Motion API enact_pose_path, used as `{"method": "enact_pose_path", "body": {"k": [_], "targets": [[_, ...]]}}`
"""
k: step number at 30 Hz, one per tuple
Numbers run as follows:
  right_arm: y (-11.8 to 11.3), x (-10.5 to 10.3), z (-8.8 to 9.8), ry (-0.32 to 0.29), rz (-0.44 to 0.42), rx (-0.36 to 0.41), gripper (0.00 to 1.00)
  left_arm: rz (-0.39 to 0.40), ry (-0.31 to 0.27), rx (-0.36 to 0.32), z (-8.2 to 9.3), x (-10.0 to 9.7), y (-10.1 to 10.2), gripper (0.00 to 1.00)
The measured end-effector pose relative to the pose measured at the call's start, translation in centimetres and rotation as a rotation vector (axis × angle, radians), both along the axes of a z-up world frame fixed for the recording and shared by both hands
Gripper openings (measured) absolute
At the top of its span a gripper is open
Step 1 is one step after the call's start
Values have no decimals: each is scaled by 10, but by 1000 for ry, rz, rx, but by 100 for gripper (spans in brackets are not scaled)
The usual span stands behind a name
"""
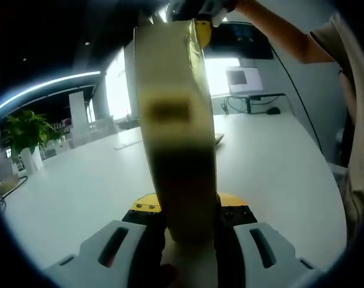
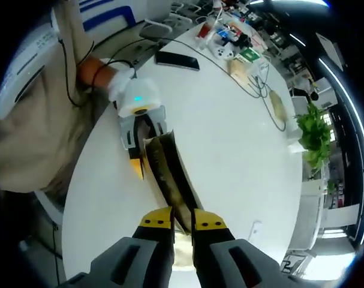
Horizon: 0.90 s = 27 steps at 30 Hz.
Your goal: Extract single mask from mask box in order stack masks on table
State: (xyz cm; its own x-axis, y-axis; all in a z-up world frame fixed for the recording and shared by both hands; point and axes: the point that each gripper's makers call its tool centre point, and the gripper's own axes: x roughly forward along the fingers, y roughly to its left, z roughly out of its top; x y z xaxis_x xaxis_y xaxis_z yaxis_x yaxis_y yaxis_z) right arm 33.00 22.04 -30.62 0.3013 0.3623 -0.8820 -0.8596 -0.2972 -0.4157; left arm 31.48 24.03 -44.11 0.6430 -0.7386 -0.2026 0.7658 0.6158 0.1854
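The mask box (image 2: 170, 177) is held in the air above the white desk (image 2: 229, 138), gripped at both ends. If either grip slackens or the two pull unevenly, the box could be twisted, crushed or dropped, and no single mask could be drawn out. One end is pinched between the jaws of the right gripper (image 2: 182, 223); the far end is pinched by the left gripper (image 2: 144, 133), the box (image 1: 177, 120) rising steeply between its jaws (image 1: 187, 240).
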Motion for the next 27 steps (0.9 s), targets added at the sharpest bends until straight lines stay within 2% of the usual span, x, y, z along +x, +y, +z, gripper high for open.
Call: {"method": "enact_pose_path", "body": {"k": [5, 12, 18, 21, 27], "targets": [[0, -1, -1, 25, 11, -19, 11, -1, -1, 1, -1, 2, 2, 22], [-2, 5, -6, 55, -4, -31, 8, 0, -2, 3, -1, 2, 3, 22], [4, 4, -4, 71, -15, 9, 4, 1, -1, 4, -1, 3, 4, 22], [10, -2, -3, 101, -8, 36, 4, 0, -2, 5, -1, 4, 4, 22], [12, -2, -7, 84, 6, 23, 5, 1, -4, 7, -1, 4, 4, 22]]}}
